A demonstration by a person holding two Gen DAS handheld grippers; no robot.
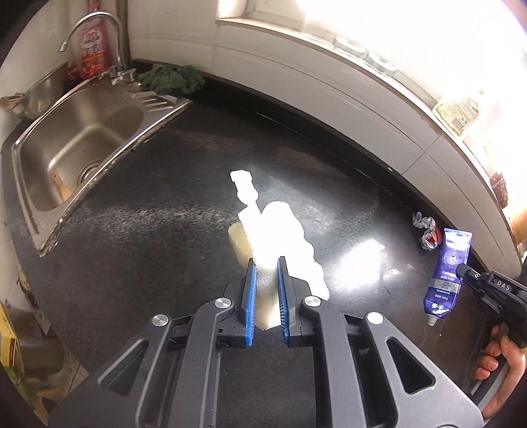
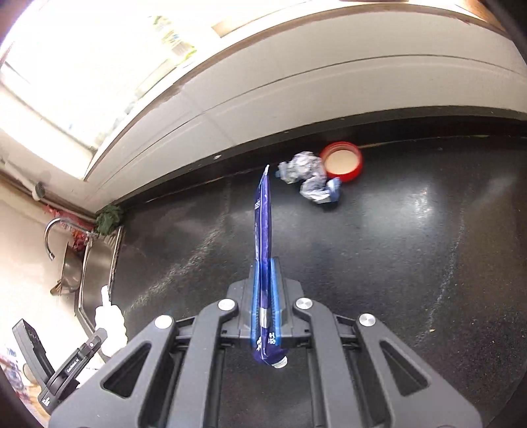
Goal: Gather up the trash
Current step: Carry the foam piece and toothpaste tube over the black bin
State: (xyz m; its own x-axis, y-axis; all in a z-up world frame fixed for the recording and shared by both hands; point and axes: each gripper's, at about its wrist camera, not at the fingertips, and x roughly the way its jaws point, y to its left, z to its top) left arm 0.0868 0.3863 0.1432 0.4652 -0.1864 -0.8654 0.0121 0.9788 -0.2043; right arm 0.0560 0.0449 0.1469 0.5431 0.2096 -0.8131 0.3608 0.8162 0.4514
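trash on a dark speckled countertop [image 1: 138, 250], seen from both wrist cameras. left gripper [image 1: 266, 263]: jaws narrow, its blue pads [image 1: 252, 296] closed on a white, overexposed piece of crumpled wrapping [image 1: 280, 237] whose yellowish underside shows at the left; the piece is lifted clear of the counter and juts forward beyond the fingertips. right gripper [image 2: 265, 263]: jaws nearly together, clamped edge-on around a flattened blue toothpaste tube [image 2: 263, 230]; the crimped end points away from the camera, the capless nozzle hangs toward it. in the left view the same tube [image 1: 448, 273] appears face-on at the right edge, with the right gripper's black body and the person's hand [image 1: 504, 368] on its handle. still lying on the counter near the back wall: a crumpled blue-and-white wrapper [image 2: 309, 181], touching a red lid [image 2: 342, 161] that lies open side up. further left, a stainless steel sink [image 1: 79, 138] set into the counter, a curved faucet [image 1: 89, 29] behind it, a red bottle [image 1: 94, 52] beside the faucet, and a dark green cloth [image 1: 171, 79] bunched in the corner against the white tiled wall.
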